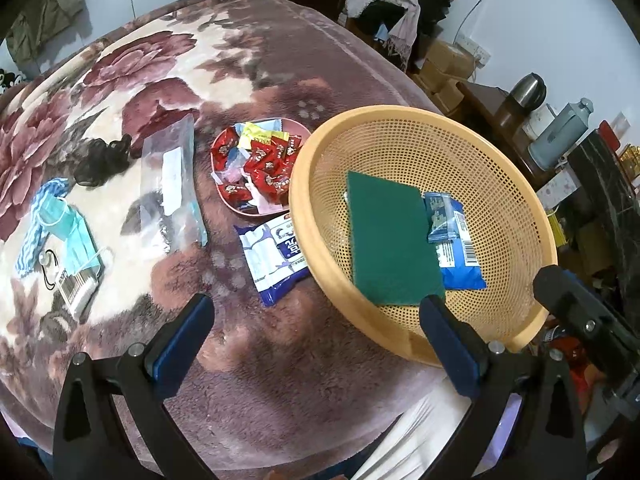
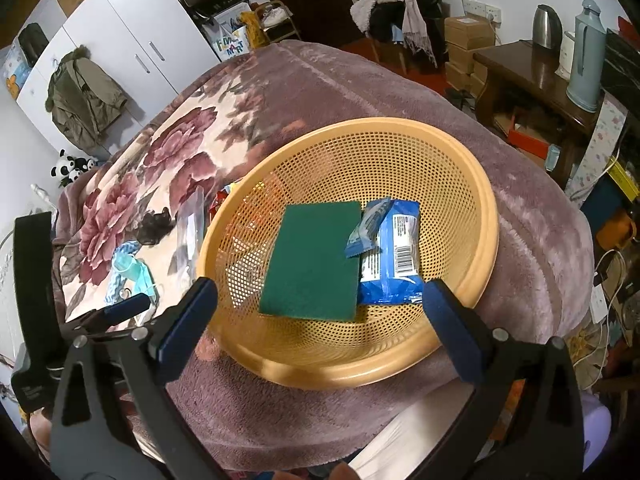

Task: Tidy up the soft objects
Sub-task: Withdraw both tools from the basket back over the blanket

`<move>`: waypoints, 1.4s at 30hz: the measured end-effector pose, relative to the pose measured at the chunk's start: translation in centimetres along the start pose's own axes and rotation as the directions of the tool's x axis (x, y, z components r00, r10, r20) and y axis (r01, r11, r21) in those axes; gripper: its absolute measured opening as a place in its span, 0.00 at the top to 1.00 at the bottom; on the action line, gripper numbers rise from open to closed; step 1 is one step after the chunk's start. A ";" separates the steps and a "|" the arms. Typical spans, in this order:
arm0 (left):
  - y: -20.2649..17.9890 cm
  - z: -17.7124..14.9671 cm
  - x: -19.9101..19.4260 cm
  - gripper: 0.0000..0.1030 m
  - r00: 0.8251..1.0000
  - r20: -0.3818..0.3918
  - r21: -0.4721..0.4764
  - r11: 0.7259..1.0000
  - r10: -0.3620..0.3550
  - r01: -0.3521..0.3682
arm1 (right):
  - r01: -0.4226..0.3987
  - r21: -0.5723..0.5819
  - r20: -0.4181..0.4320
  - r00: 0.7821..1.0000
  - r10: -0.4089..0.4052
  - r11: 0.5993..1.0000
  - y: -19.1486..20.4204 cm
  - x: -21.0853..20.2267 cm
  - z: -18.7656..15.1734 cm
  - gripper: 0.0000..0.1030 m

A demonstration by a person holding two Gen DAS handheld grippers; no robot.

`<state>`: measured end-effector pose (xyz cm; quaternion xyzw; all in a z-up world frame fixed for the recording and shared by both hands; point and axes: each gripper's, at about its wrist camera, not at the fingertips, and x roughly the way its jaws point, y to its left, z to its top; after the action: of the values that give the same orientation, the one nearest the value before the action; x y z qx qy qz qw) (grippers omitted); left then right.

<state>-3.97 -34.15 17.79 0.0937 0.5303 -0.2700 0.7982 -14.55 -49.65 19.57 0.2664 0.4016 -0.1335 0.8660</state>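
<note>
Both grippers hang empty, jaws spread; the wipes packet (image 1: pixel 276 256) lies mid-frame, long axis pointing away, nearest the left gripper (image 1: pixel 316 332), beside the basket (image 1: pixel 304 216).

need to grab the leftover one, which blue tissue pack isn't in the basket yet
The blue-and-white tissue pack lying on the blanket, beside the basket and below the candy plate. The other blue packs already sit inside, beside the green pad.

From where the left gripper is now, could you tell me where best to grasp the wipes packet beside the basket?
Probably the near crimped end of the wipes packet: it lies flat and clear, while the far corner tucks against the basket. Approach from above.
</note>
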 end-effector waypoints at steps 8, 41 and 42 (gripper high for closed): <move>2.8 0.0 -1.4 0.01 1.000 0.025 -0.053 0.999 -0.010 0.011 | 0.008 -0.035 0.001 1.000 -0.008 0.999 2.4 0.0 -0.1 0.00; 24.7 -6.3 -2.4 0.01 0.999 0.011 -0.422 0.906 0.045 -0.036 | -0.100 -0.362 -0.168 0.985 0.041 0.927 20.7 7.8 -4.0 0.00; 25.1 -6.5 -2.2 0.01 0.999 0.007 -0.429 0.903 0.045 -0.038 | -0.101 -0.365 -0.172 0.984 0.039 0.925 20.9 8.0 -4.1 0.00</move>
<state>3.54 -9.56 13.58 -0.0748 0.5680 -0.1306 0.8092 -2.64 -30.24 18.62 0.1215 0.4788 -0.0017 0.8695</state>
